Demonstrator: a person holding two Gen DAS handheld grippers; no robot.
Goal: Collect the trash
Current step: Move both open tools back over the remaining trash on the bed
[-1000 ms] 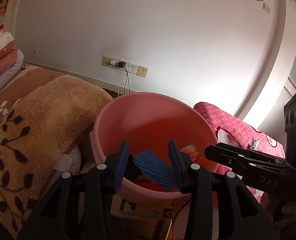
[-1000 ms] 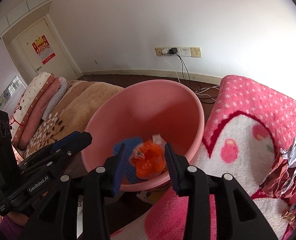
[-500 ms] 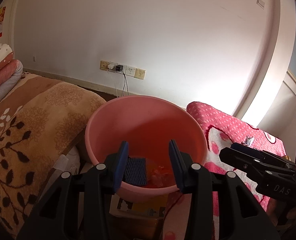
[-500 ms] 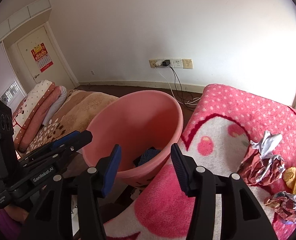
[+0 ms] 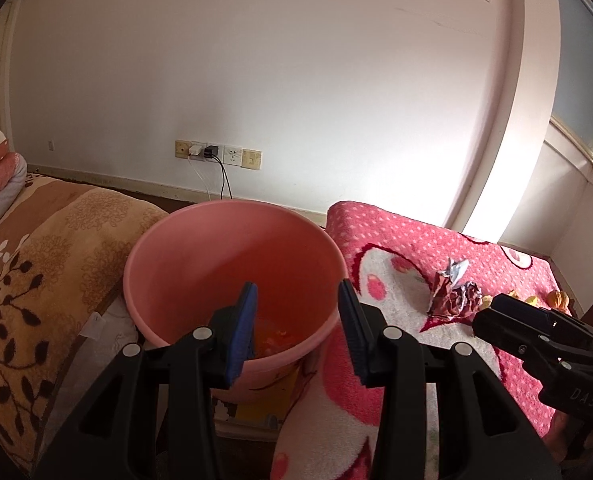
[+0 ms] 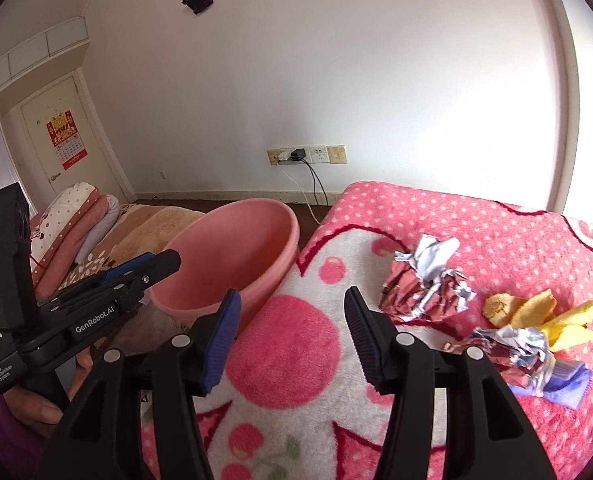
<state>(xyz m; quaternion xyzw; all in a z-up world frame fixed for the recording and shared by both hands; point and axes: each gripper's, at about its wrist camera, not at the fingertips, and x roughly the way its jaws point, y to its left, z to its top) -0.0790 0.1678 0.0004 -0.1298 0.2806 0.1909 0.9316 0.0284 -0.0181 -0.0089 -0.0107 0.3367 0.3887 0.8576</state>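
Observation:
A pink plastic basin [image 5: 232, 264] stands between two beds, with orange trash [image 5: 274, 338] at its bottom; it also shows in the right wrist view [image 6: 232, 256]. My left gripper [image 5: 296, 328] is open and empty above the basin's near rim. My right gripper [image 6: 288, 336] is open and empty over the pink spotted blanket [image 6: 476, 220]. On the blanket lie a crumpled red-and-silver foil wrapper [image 6: 424, 284], yellow fruit peel [image 6: 536, 312], and a second foil wrapper [image 6: 516, 352] on a purple piece [image 6: 568, 384]. The first wrapper also shows in the left wrist view [image 5: 452, 292].
A brown floral blanket [image 5: 36, 280] covers the bed left of the basin, with folded bedding [image 6: 80, 216] at its far end. Wall sockets with cables [image 5: 216, 156] are behind the basin. Paper or boxes [image 5: 256, 408] lie on the floor under it.
Both grippers let go of their trash, blue foam from the left and orange wrapper from the right, into the basin, then opened and drew back. The right gripper swung right over the pink blanket.

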